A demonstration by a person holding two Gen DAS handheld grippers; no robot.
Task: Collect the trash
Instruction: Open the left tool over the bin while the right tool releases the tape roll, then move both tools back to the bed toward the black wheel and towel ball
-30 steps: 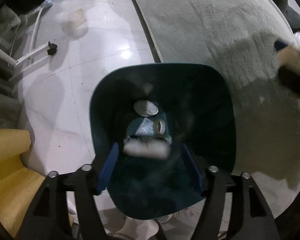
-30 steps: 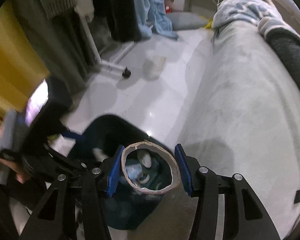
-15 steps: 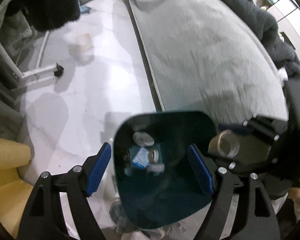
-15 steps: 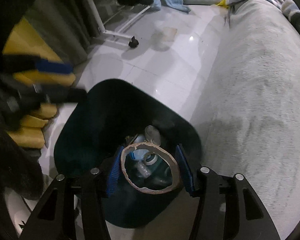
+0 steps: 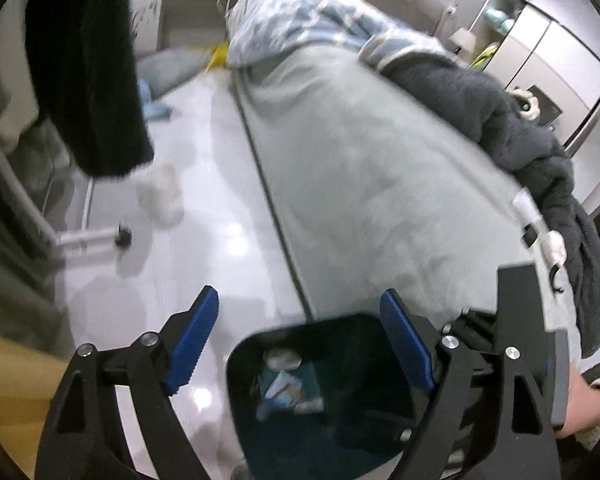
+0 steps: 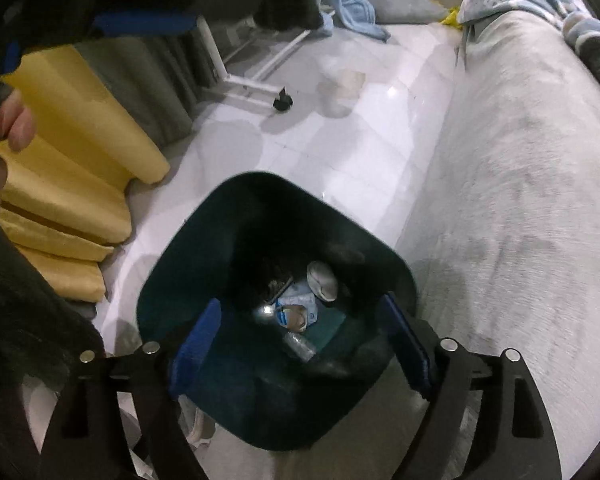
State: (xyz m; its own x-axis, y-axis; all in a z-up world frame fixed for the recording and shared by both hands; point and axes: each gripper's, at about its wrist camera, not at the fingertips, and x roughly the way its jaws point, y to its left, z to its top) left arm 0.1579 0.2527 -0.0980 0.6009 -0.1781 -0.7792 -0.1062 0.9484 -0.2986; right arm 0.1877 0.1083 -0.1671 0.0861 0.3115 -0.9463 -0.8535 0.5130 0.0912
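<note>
Gaping dark-teal bin holding mixed litter; both grippers spread, empty.

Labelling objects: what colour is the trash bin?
Dark teal trash bin, clearest in the right wrist view.

Your right cam looks straight down into the dark teal plastic bin; left cam shares it, tilted toward the grey fleece-covered bed ahead.
</note>
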